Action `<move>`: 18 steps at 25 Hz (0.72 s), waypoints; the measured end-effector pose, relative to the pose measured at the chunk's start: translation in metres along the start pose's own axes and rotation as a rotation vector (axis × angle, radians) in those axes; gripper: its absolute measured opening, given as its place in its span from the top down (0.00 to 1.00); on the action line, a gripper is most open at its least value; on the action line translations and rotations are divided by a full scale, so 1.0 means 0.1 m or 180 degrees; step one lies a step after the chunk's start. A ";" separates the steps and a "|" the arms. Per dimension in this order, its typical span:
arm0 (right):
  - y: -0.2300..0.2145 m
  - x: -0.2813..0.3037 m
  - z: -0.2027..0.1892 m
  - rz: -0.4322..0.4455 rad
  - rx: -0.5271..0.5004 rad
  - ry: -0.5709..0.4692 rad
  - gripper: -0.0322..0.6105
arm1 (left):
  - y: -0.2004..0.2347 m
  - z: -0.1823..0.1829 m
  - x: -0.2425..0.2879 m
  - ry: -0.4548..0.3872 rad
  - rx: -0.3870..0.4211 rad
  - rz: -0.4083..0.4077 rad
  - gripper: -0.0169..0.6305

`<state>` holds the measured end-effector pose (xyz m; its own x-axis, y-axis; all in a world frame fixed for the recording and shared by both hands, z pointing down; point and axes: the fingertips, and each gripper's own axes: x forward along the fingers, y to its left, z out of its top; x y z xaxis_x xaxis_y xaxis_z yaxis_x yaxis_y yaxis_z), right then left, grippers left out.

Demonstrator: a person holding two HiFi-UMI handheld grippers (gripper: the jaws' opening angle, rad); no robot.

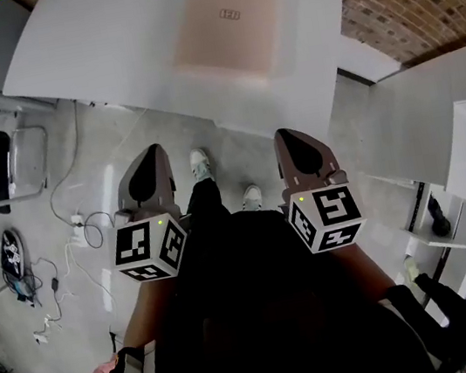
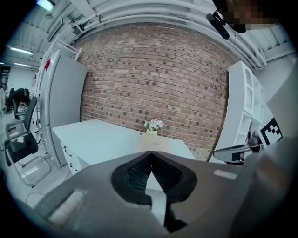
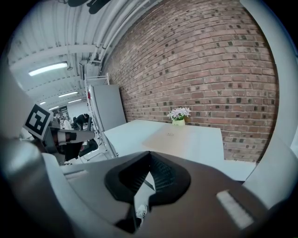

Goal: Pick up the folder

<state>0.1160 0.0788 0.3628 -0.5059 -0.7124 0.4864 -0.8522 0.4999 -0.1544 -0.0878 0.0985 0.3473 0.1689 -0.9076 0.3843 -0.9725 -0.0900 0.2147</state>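
So, jaws clenched on nothing, both left gripper (image 2: pixel 150 155) and right gripper (image 3: pixel 150 155), short of the white table (image 1: pixel 87 55) where the pinkish folder (image 1: pixel 231 29) lies flat, well ahead. I'd open up first, then work one jaw under an edge.

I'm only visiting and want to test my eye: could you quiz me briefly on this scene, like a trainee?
1. True or false: the left gripper is shut on the folder.
2. What stands beyond the folder, near the brick wall? A potted flowers; B a mug; C a lamp.
3. Fill in: the folder lies flat on the white ____.
Key: 1 false, it is shut on nothing, short of the folder; 2 A; 3 table.
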 end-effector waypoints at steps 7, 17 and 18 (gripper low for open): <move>-0.12 0.47 0.24 -0.0313 0.0077 0.0098 0.95 | 0.08 0.24 0.73 0.0108 0.0093 -0.0465 0.98; -0.13 0.92 0.48 -0.0723 0.0227 0.0191 0.95 | 0.28 0.45 1.34 0.0270 0.0107 -0.0983 0.98; -0.11 0.95 0.48 -0.0746 0.0231 0.0203 0.95 | 0.31 0.47 1.38 0.0272 0.0106 -0.1014 0.98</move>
<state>0.0708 -0.0181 0.3692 -0.2860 -0.7708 0.5692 -0.9537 0.2864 -0.0913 -0.1016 -0.0489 0.3650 0.4768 -0.7941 0.3769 -0.8731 -0.3785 0.3072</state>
